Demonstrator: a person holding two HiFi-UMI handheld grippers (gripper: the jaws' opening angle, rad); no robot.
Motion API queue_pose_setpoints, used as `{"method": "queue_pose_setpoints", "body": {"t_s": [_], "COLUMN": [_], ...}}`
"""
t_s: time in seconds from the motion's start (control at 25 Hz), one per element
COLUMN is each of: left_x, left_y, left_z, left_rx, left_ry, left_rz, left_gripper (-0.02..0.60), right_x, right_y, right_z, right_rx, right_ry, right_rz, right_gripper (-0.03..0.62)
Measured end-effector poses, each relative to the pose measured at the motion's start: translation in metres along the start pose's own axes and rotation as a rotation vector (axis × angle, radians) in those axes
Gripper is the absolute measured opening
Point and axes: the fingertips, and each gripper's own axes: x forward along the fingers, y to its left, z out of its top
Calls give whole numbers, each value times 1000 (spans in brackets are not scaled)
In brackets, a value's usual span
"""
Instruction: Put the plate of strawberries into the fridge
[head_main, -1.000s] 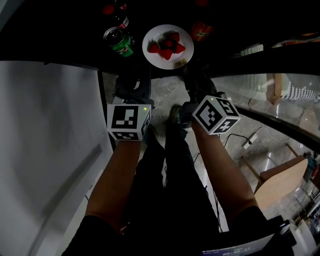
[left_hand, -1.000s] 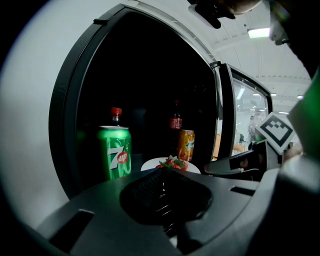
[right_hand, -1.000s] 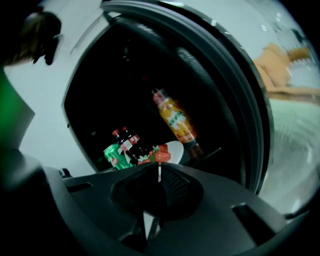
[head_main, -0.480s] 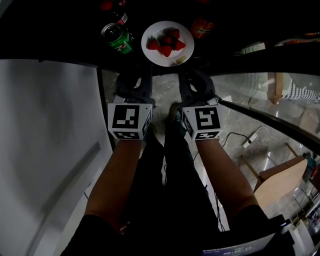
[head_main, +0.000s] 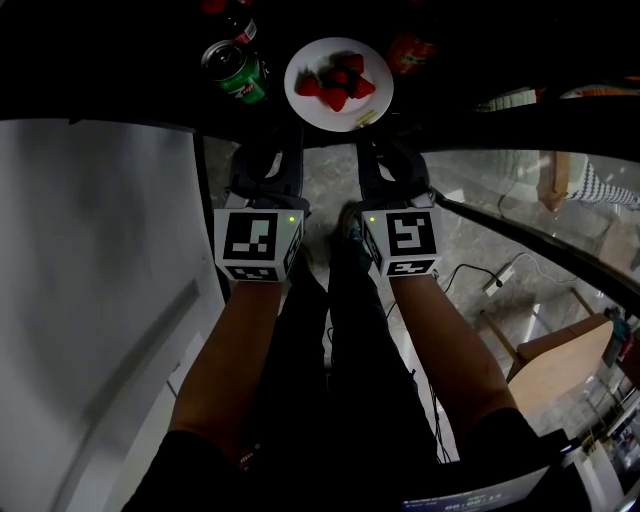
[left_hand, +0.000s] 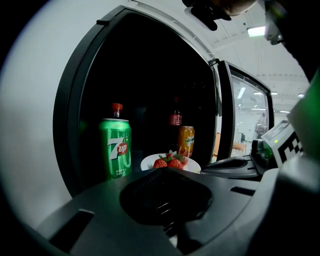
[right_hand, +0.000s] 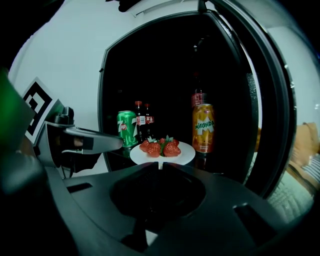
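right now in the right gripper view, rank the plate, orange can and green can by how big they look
1. plate and orange can: about alike, the plate wider, the can taller.
2. green can: looks smallest, but it seems farther from the camera, so its true size is unsure.

The plate (head_main: 308, 104) is white, its strawberries (head_main: 335, 86) red with green leaves. One can (head_main: 236, 72) is green, another can (right_hand: 203, 128) orange. The fridge (right_hand: 75, 60) is white outside, black inside. Both gripper cubes (head_main: 258, 245) carry black-and-white square markers.
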Motion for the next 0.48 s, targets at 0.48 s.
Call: {"method": "queue_pose_setpoints", "body": {"t_s": [0.48], "left_x": [4], "left_y": [5], "left_z": [-3], "left_rx": [-8], "left_ry": [0], "left_rz": [7], "left_gripper": [6], "right_x": [14], "right_y": [-4], "right_z": [6], "right_rx": [7], "right_ry": [-9], "right_rz": [-8], "right_gripper": [15]}}
